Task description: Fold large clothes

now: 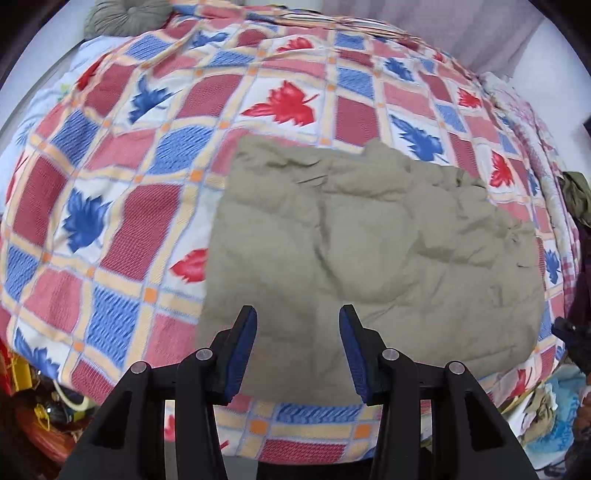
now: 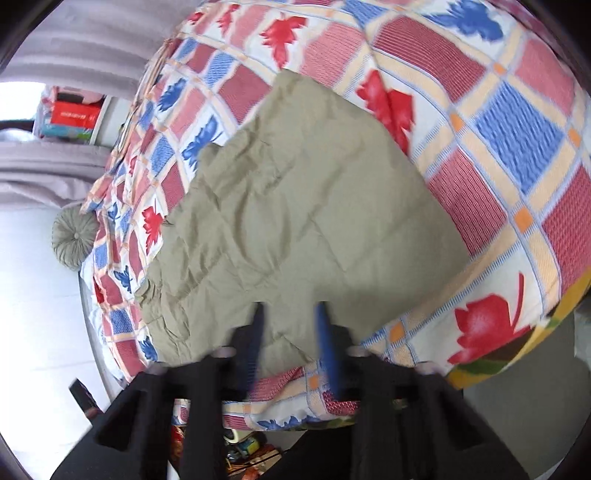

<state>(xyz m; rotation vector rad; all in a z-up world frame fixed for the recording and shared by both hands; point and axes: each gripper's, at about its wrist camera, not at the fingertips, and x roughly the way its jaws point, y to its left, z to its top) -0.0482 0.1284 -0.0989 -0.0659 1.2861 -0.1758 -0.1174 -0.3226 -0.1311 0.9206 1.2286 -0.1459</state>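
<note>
A khaki-olive garment (image 1: 365, 258) lies folded flat in a rough rectangle on a bed with a red, blue and white leaf-pattern cover (image 1: 155, 155). My left gripper (image 1: 298, 314) is open and empty, hovering over the garment's near edge. In the right wrist view the same garment (image 2: 306, 218) fills the middle. My right gripper (image 2: 291, 310) is open and empty above the garment's near corner; its fingers are motion-blurred.
A round grey-green cushion (image 1: 125, 16) lies at the far end of the bed, also in the right wrist view (image 2: 74, 236). Clutter (image 1: 40, 413) sits on the floor beside the bed. Shelves with boxes (image 2: 72, 114) stand by a curtain.
</note>
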